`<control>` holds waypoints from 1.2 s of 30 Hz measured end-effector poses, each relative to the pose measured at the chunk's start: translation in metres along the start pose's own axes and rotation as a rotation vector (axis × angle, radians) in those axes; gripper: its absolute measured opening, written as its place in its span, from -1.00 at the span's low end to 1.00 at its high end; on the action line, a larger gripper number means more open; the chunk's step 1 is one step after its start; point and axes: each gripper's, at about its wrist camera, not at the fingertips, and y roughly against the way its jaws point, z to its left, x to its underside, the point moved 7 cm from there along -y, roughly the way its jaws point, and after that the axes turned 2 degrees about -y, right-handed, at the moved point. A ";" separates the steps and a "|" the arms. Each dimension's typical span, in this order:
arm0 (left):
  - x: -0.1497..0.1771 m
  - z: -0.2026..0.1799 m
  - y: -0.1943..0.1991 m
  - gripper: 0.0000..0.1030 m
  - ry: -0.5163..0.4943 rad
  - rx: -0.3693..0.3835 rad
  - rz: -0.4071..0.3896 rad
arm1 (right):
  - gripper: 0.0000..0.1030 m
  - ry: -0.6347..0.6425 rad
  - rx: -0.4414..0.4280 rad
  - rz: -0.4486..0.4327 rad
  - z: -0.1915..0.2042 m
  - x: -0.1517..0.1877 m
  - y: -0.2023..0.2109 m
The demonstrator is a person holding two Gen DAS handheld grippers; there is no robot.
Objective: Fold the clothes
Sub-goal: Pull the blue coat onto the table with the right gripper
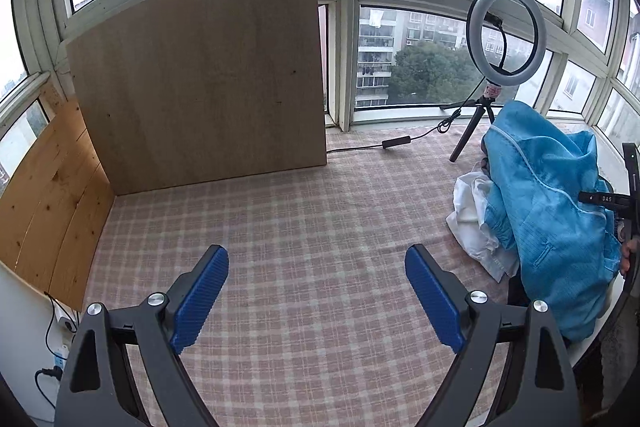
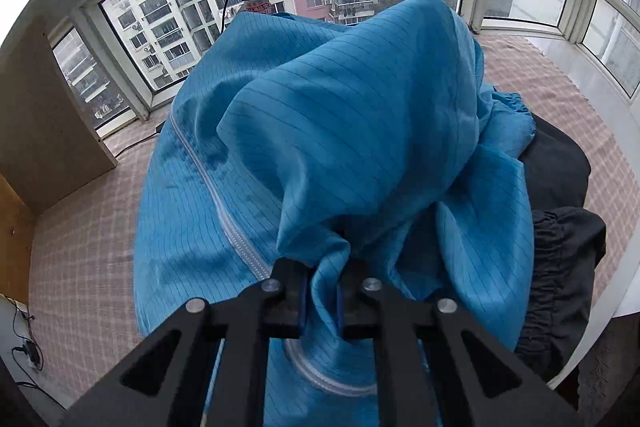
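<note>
A blue striped jacket with a white zipper fills the right wrist view, bunched and lifted above the checked cloth. My right gripper is shut on a fold of this jacket, fabric pinched between its blue pads. In the left wrist view the same blue jacket hangs at the right edge over a white garment, with part of the right gripper beside it. My left gripper stands open over bare checked cloth, well to the left of the pile, with nothing between its fingers.
A checked pink cloth covers the table. A wooden board leans at the back left. A ring light on a tripod stands at the back right with its cable. Dark garments lie right of the jacket. Windows surround the table.
</note>
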 end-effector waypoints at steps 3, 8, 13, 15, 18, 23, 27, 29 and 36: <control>0.002 0.014 0.000 0.75 -0.003 -0.037 -0.016 | -0.96 -0.004 -0.115 -0.112 0.026 -0.007 0.052; 0.008 0.040 0.004 0.75 0.018 -0.044 -0.020 | -0.98 0.187 -0.197 -0.276 0.119 -0.016 0.148; 0.019 0.070 0.017 0.75 0.051 -0.059 -0.039 | -0.98 0.317 -0.276 -0.226 0.212 -0.006 0.159; 0.023 0.085 0.022 0.75 0.068 -0.080 -0.046 | -0.98 0.429 -0.305 -0.194 0.272 0.007 0.149; 0.032 0.112 0.030 0.75 0.110 -0.113 -0.058 | -0.98 0.618 -0.419 -0.097 0.374 0.041 0.133; 0.064 0.145 0.027 0.75 0.193 -0.123 0.002 | -0.90 0.876 -0.346 0.104 0.453 0.095 0.076; 0.097 0.122 0.018 0.75 0.202 -0.082 0.080 | 0.00 0.920 -0.232 0.092 0.402 0.081 0.053; 0.115 0.094 0.008 0.75 0.198 -0.033 0.137 | 0.30 0.949 -0.130 0.094 0.360 0.076 0.030; 0.183 -0.042 -0.040 0.74 0.184 0.097 0.337 | 0.30 1.180 -0.045 0.280 0.263 0.141 -0.056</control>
